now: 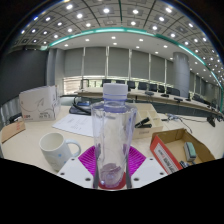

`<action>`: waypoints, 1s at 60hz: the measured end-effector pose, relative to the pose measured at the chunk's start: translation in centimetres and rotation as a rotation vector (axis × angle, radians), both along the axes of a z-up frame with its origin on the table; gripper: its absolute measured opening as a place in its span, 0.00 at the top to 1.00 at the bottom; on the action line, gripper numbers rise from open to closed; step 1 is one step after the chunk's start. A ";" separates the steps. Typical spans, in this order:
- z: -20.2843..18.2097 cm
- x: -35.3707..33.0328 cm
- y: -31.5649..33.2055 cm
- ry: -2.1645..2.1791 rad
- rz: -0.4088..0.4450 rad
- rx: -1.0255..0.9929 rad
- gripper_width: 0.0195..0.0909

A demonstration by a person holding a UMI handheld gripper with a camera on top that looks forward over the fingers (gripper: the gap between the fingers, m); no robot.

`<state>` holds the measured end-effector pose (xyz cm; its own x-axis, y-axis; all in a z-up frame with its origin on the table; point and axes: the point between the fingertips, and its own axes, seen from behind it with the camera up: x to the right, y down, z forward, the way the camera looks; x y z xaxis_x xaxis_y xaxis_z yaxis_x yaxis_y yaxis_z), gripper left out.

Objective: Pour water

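Gripper view, office table scene. My tongs (111,172) are closed narrow on a clear plastic water bottle (113,130), which stands upright between the two magenta pads (88,160) with both faces pressed against its lower body; its pale lavender cap (115,95) is in place at the top. The white mug (57,151), my likely pouring target, sits on the table (30,140) at about nine o'clock from the bottle, near the left finger but apart from it. I judge the chief risk to be the cap: if it is screwed on when I tilt, nothing will flow, and I cannot tell from here whether it is tight or loose. A second risk is slip, since the smooth wall may rotate in the pads once the bottle leans and the water shifts. A third is overshoot, because the mug's mouth is small and lies off to the side, so a hasty tilt could spill onto the papers (78,124) at eleven o'clock. A red-edged card (165,158) lies at three o'clock, just beside the right finger.
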<state>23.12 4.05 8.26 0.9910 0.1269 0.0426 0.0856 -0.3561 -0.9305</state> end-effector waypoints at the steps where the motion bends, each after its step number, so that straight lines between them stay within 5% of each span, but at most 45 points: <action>1: -0.1 0.4 -0.1 0.001 -0.002 -0.001 0.74; 6: 0.1 0.3 -0.2 0.027 -0.006 0.030 0.71; 14: -0.1 0.6 -0.3 0.034 -0.012 0.018 0.52; 20: -0.4 0.7 -1.1 0.040 -0.036 -0.035 0.05; 23: -0.1 1.1 -1.7 0.038 -0.063 -0.049 0.12; 27: 0.7 1.3 -3.1 0.035 -0.100 -0.071 0.06; 46: 7.4 -3.2 -15.9 -0.015 -0.246 -0.236 0.07; 60: 11.3 -11.5 -26.1 -0.042 -0.243 -0.270 0.07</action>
